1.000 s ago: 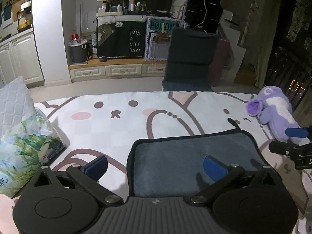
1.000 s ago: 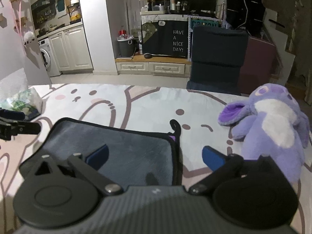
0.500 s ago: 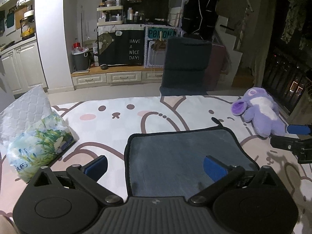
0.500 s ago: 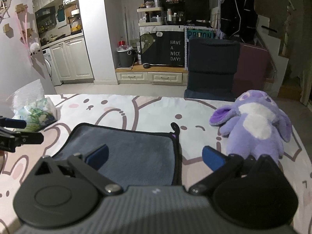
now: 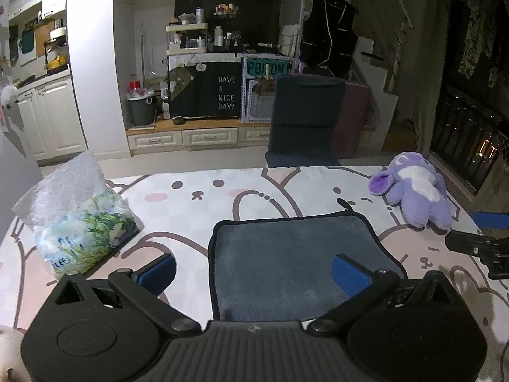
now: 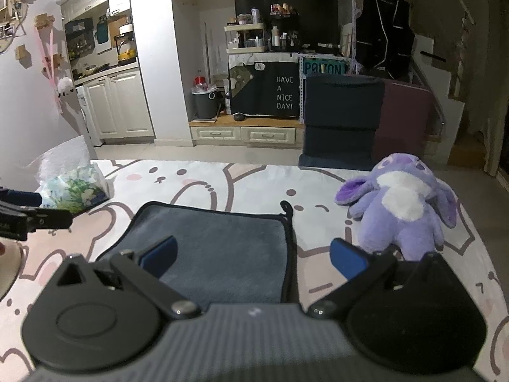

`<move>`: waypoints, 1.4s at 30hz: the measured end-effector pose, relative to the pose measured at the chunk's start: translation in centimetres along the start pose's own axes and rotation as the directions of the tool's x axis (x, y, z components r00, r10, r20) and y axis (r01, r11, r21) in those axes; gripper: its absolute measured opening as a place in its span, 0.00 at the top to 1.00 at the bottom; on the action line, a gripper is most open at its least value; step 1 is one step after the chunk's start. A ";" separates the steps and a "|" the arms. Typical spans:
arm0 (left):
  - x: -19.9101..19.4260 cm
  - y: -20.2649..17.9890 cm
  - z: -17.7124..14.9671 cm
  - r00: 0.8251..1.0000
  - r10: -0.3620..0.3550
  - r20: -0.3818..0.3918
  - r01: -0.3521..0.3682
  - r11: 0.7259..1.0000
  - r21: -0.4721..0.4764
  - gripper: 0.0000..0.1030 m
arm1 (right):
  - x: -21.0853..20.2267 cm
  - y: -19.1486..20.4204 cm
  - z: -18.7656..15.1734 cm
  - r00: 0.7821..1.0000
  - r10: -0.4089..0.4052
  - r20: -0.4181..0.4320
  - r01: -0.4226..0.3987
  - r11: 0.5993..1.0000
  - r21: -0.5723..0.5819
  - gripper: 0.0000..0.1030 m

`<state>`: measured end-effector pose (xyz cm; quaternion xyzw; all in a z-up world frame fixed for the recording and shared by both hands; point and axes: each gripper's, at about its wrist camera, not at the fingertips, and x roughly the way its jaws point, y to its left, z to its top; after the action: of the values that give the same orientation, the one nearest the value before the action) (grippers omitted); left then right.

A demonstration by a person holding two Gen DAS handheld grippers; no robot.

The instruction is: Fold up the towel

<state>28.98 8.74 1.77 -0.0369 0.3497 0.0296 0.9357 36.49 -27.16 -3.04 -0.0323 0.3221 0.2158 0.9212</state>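
Left gripper [image 5: 254,273]: jaws spread wide, nothing held, raised over towel's left edge.
Right gripper [image 6: 253,256]: spread wide, empty, over right edge.
Towel [image 5: 296,254]: grey, folded, laid flat on bunny-print mat [image 5: 197,203].

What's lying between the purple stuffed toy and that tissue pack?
The gray towel lies between the purple stuffed toy and the tissue pack, on the bunny-print cloth; the left wrist view shows it best.
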 end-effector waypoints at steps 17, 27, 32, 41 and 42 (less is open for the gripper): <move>-6.3 -1.4 -1.3 0.998 -0.014 0.066 0.013 1.000 0.005 0.00 | -5.1 1.1 -1.2 0.998 0.003 0.063 -0.003 1.000 -0.013 0.00; -10.3 -3.1 -3.2 0.994 -0.029 0.108 0.025 0.999 0.038 0.00 | -9.2 2.7 -2.8 0.995 0.006 0.101 -0.001 0.999 -0.044 0.00; -11.7 -3.4 -4.0 0.993 -0.036 0.114 0.032 0.999 0.036 0.00 | -11.0 3.2 -3.6 0.994 0.027 0.109 -0.023 0.999 -0.040 0.00; -14.4 -3.8 -5.6 0.988 -0.042 0.148 0.034 0.998 0.060 0.00 | -14.2 3.9 -5.3 0.991 0.029 0.129 -0.025 0.999 -0.035 0.00; -14.6 -3.8 -5.8 0.987 -0.044 0.152 0.035 0.998 0.060 0.00 | -14.5 3.9 -5.5 0.991 0.031 0.128 -0.027 0.999 -0.033 0.00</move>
<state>14.52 3.99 7.20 -0.0149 0.2765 0.0038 0.9609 21.56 -30.21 1.70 -0.0282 0.2592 0.2357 0.9362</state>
